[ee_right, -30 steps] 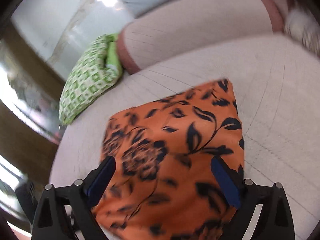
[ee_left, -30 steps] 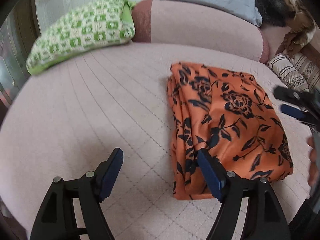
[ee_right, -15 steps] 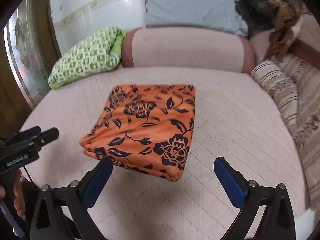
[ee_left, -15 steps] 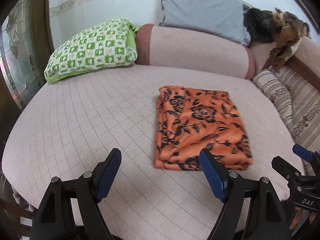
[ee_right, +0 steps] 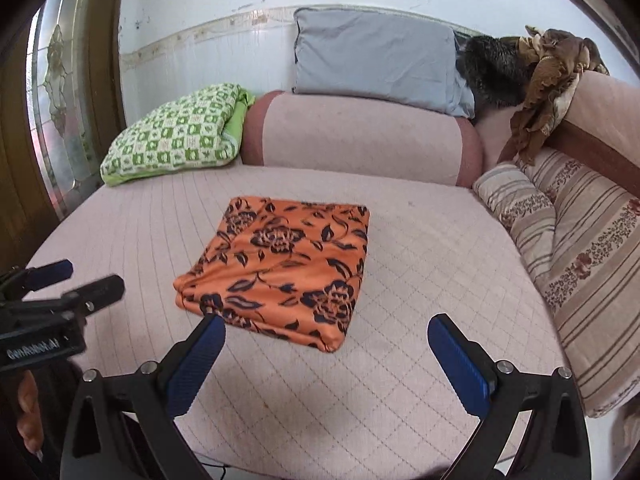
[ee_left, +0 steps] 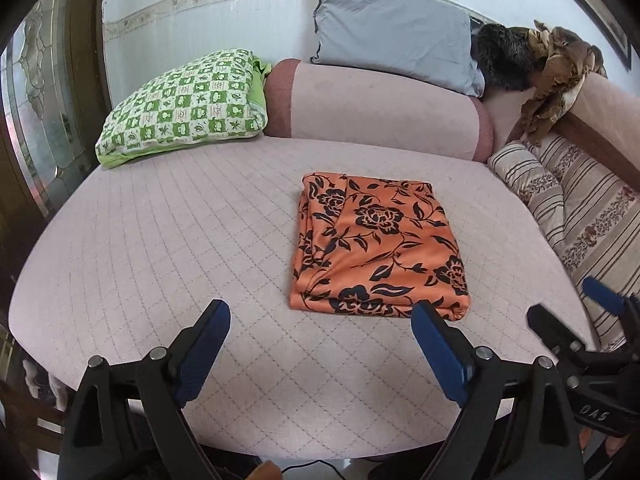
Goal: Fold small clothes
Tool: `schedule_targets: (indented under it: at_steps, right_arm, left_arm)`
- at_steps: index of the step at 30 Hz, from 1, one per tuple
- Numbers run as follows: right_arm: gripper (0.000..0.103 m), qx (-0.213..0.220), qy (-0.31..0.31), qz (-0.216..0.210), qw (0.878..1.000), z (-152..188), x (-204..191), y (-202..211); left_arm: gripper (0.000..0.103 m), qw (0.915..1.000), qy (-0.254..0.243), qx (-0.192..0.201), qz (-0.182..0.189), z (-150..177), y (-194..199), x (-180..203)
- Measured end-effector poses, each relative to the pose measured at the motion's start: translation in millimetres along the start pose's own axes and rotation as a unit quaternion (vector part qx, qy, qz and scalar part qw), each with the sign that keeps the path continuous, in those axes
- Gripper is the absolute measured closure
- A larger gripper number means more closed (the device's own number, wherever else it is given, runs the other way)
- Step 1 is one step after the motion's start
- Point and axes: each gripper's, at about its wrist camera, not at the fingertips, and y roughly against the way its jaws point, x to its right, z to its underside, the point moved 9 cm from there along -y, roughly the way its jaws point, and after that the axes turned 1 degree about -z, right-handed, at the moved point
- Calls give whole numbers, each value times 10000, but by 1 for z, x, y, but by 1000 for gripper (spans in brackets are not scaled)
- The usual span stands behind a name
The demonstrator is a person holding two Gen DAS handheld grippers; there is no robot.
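Three cushions crowd the back edge of the bed: a green checked pillow at rear left, a pink bolster across the middle, a grey pillow leaning on the wall above it. Striped cushions line the right side, with a brown cloth draped over the armrest there. Quilted surface is bare on the left and along the near edge, so open room both sides of the folded orange floral garment, which lies flat just right of centre. Left claw hangs above the near edge, jaws opening, nothing between them; garment sits just ahead and to its right. Right claw is spread wide and empty, garment's near corner just ahead of its left finger.
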Motion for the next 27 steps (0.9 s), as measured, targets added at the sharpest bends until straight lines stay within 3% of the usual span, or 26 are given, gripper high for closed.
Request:
schedule_targets:
  at_steps: [6,10,13,21,27]
  right_arm:
    - [1,65,64,79,9999,-7,2,3]
    - [1,4,21,98,9999,-11,6,-1]
    - [1,-42,4,71,10000,-12,6,-5]
    - [1,-104,37,79,9999,-15,2,-14]
    - [1,-135,78,54,9999,-22,-4,-24]
  left_arm:
    - [4,9997,-94,189,-104,-8,5,3]
    - [1,9997,-143,159,-72,-9,4,8]
    - [1,9993,-254,88,-271,-10,-1,9]
    - [0,10000,-57,-35,-19,-13,-12,7]
    - [0,9999,-102,-54,-80,-16,-22,8]
